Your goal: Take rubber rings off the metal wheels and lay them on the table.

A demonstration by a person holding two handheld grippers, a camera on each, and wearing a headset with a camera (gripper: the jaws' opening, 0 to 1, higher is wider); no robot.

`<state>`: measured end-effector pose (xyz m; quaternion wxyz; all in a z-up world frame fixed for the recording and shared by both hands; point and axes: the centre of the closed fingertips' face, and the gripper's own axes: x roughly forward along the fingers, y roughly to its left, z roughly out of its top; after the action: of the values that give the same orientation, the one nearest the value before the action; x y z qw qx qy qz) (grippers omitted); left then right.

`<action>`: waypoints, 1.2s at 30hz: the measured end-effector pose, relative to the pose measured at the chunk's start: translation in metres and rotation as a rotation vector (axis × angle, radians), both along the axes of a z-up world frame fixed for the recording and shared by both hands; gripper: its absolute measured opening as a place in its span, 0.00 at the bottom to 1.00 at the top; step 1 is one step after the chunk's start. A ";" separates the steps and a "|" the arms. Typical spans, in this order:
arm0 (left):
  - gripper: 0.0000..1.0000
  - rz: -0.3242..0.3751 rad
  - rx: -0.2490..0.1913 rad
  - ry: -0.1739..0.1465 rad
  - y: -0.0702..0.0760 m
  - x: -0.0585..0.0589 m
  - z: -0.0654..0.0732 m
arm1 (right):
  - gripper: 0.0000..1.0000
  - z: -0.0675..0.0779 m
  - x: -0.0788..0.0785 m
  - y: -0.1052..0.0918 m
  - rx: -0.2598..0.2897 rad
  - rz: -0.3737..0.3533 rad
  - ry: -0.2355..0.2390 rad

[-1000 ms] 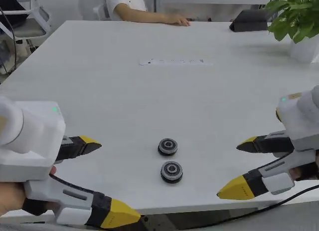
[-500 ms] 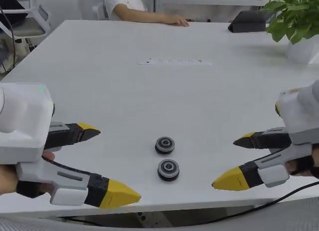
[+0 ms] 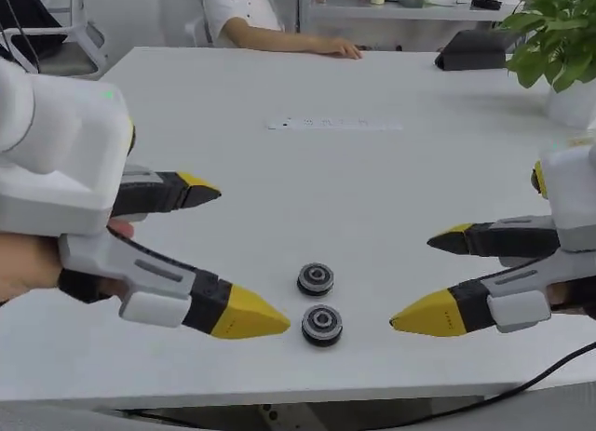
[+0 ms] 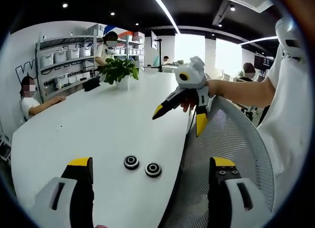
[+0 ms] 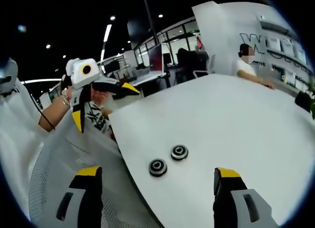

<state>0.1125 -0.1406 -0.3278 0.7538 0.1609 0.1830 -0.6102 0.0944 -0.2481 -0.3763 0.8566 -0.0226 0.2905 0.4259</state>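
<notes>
Currently both tongs are wide and empty, held over the front edge of the white table (image 3: 279, 180). The two metal wheels lie flat near that edge, between my grippers: the far wheel (image 3: 316, 278) and the near wheel (image 3: 321, 324) sit close together with a small gap between them. Each carries a black rubber ring (image 3: 307, 329) around a bright hub.

On my left gripper (image 3: 253, 256) the jaws are far apart, and the lower yellow tip is just beside the near wheel without touching it. On my right gripper (image 3: 411, 284) the jaws are likewise spread, with the tips pointing at the wheels from the other side, apart from them.

Surroundings:
- A white power strip (image 3: 333, 124) lies mid-table, well apart from the wheels.
- A potted plant (image 3: 549, 40) and a black case (image 3: 475, 49) stand at the far right corner.
- Another person's forearm (image 3: 298, 42) rests on the far edge.
- A black cable (image 3: 521, 386) trails below my right gripper.
- A grey mesh chair (image 4: 221, 139) stands beside the table edge in the left gripper view.
</notes>
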 end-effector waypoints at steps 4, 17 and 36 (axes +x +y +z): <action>0.95 -0.041 -0.008 -0.048 -0.013 0.005 0.011 | 0.93 0.014 0.010 0.009 -0.026 0.033 -0.051; 0.92 -0.124 -0.028 -0.053 -0.045 0.008 0.022 | 0.85 0.031 0.040 0.035 0.002 0.074 -0.115; 0.73 -0.099 -0.105 -0.031 -0.070 0.014 -0.018 | 0.68 -0.008 0.039 0.045 0.017 0.121 -0.069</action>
<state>0.1267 -0.2102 -0.3454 0.7328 0.1395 0.1306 -0.6531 0.1333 -0.2029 -0.3844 0.8389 -0.0475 0.2552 0.4784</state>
